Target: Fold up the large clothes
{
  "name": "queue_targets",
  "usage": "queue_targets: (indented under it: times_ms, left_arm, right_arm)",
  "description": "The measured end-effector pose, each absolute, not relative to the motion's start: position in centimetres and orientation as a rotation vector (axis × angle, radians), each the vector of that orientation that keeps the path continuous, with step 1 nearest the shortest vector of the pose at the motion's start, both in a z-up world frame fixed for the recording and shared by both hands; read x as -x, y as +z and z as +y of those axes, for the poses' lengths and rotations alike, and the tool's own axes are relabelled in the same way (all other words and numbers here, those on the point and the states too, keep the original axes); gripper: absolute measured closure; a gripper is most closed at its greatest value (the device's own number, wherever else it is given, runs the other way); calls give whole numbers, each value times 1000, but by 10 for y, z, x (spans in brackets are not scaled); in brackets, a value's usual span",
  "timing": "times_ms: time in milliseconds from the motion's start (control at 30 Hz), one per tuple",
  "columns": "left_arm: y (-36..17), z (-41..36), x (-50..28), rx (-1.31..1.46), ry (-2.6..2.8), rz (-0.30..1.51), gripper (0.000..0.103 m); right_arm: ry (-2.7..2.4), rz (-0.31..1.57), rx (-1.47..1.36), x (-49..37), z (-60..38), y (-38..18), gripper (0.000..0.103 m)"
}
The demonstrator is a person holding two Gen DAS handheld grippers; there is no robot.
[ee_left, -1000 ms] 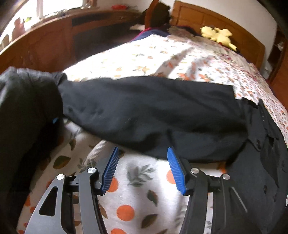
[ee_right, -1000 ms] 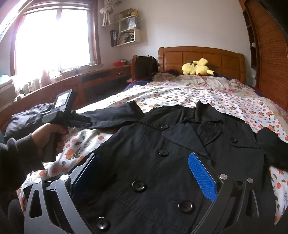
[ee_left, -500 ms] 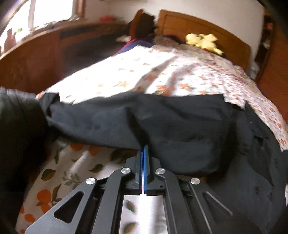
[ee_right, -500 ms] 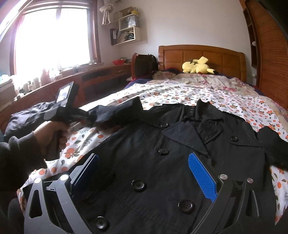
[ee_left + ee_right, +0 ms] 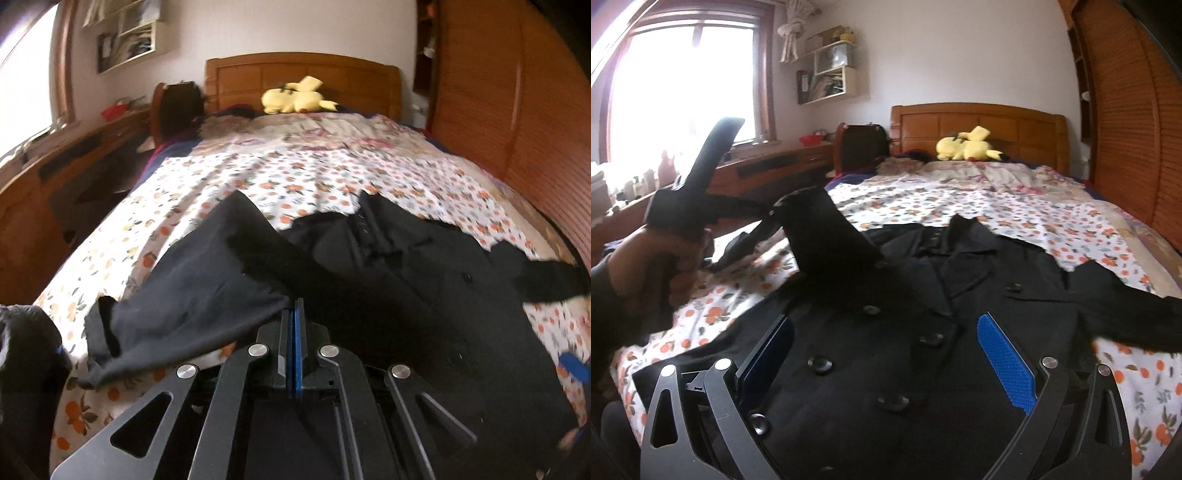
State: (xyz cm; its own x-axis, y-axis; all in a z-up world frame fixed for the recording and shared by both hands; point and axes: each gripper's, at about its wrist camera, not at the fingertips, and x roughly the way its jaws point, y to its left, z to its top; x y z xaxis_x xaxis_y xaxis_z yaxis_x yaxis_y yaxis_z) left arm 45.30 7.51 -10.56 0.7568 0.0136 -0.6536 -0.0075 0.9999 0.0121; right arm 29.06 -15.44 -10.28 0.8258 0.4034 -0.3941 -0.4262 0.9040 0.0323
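- The bed (image 5: 960,199) fills most of both views, under a white cover printed with oranges, with a wooden headboard (image 5: 979,122) at the far end.
- A slatted wooden wardrobe (image 5: 1126,122) runs along the right side of the bed; a long wooden counter (image 5: 768,166) runs under the window (image 5: 679,85) on the left.
- The coat (image 5: 886,332), black with two rows of buttons, lies face up on the near part of the bed, collar toward the headboard.
- Its right-hand sleeve (image 5: 1126,306) lies flat across the cover, reaching out to the right.
- Its other sleeve (image 5: 192,288) is lifted off the bed and angled over the coat's shoulder, the open cuff hanging down at the left in the left wrist view.
- The left gripper (image 5: 293,314) has its fingers closed together on the sleeve's edge; in the right wrist view the person's hand (image 5: 661,258) holds this gripper raised above the cover.
- The right gripper (image 5: 882,354) hovers above the coat's buttoned front, its blue-padded fingers spread wide with nothing between them but the cloth below.
- A dark heap of cloth (image 5: 26,362) sits at the bed's near left corner.
- A yellow plush toy (image 5: 967,146) lies against the headboard.
- A wall shelf (image 5: 831,70) hangs beside the window.
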Motion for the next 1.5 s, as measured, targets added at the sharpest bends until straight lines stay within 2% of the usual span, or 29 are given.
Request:
queue_targets:
  times_ms: [167,200,533,633,700,967,1367,1467,1500]
  left_arm:
    - [-125,52,-435,-34,-18,759,102]
    - [-129,53,-432,-30,-22,769,98]
    - [-141,78,-361,11,-56,776,94]
    - [-138,96,-347,17,-26,761,80]
    - [-138,112,-343,9,14,751,65]
    - [-157,198,-354,23,182,793,42]
    - [-200,278,-389,103,310,890,41]
    - [-212,281,-400,124,303,936,28]
    - [-215,282,-403,127,310,941,28]
  right_arm:
    - [432,400,48,-290,-168,-96,7]
    - [432,397,47,-289,-169,-94,7]
    - [447,365,62,-283,-165,-80,7]
    - [450,364,76,-282,-158,-78,7]
    - [457,365,82,-281,-153,-78,7]
    - [482,387,117,-282,-132,-88,7]
    - [506,424,145,-290,-114,-102,7]
    - [508,426,147,-290,-113,-102,7]
    - [508,426,149,-289,-113,-102,7]
